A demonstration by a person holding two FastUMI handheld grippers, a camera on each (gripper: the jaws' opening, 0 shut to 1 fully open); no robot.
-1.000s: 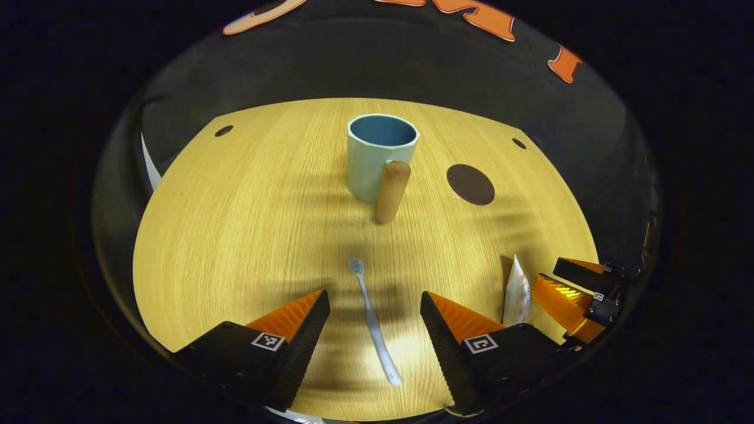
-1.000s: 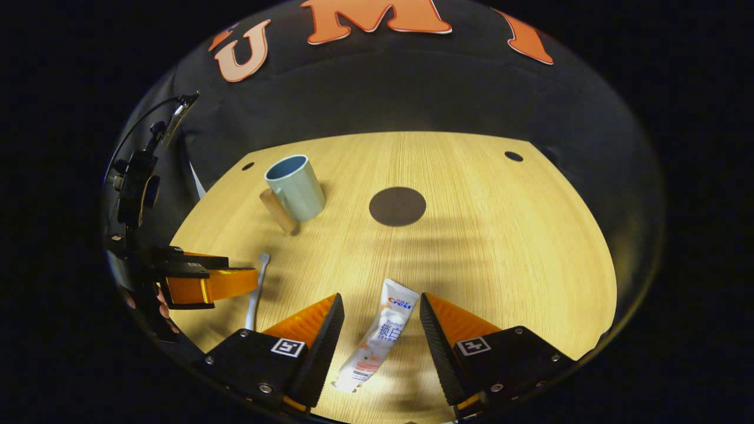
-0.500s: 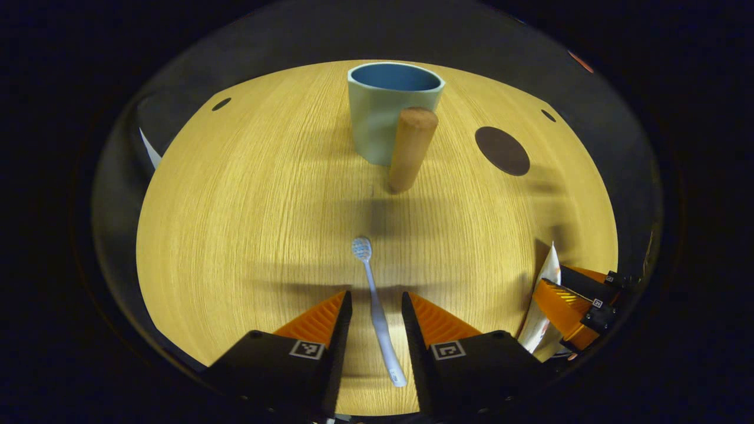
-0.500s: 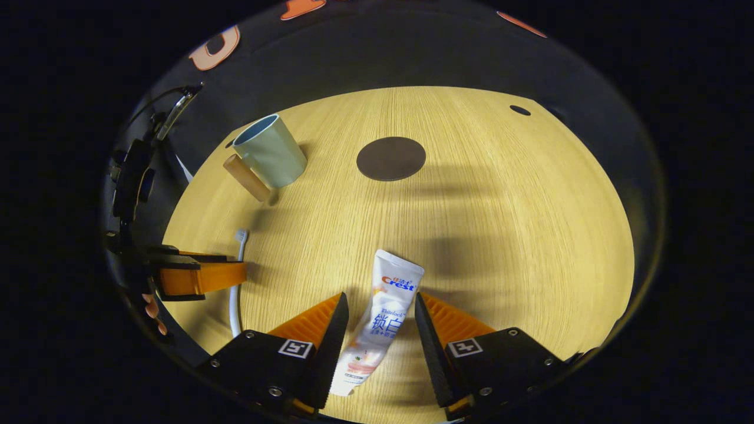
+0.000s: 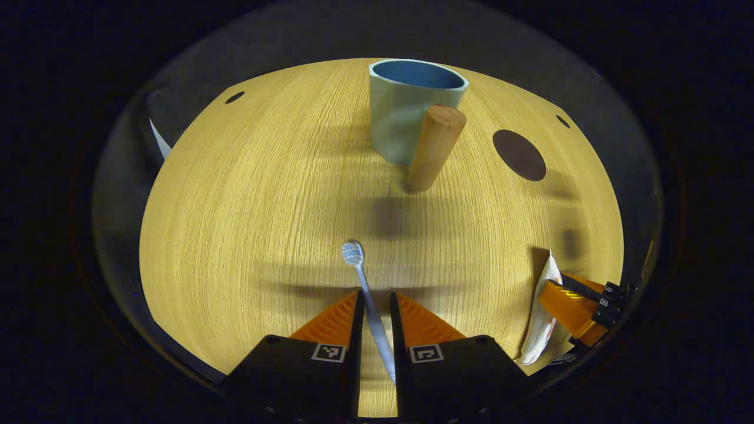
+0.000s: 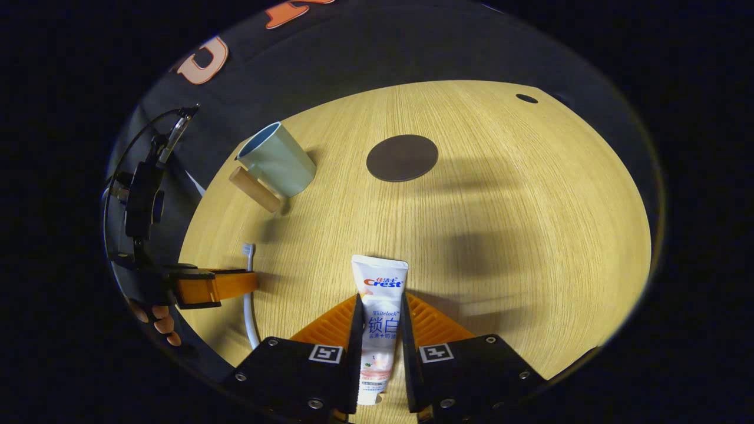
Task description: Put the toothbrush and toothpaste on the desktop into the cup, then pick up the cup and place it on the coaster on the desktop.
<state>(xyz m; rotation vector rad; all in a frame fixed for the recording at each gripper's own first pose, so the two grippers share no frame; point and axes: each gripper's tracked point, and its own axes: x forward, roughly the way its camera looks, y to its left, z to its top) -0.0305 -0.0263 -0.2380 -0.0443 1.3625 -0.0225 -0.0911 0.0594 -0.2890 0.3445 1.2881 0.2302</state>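
A staged recording booth is shown rather than a lived-in room. A light wood-grain desktop (image 6: 500,194) is enclosed behind by a black cloth wall (image 6: 377,65), and dark round holes (image 5: 234,97) are set near its far corners. The scene is lit from above, so soft shadows are cast on the wood. Bathroom items are laid out as props: a pale green cup (image 5: 406,112) with a wooden handle, a toothbrush (image 5: 362,282), a toothpaste tube (image 6: 378,318) and a dark round coaster (image 6: 402,157).
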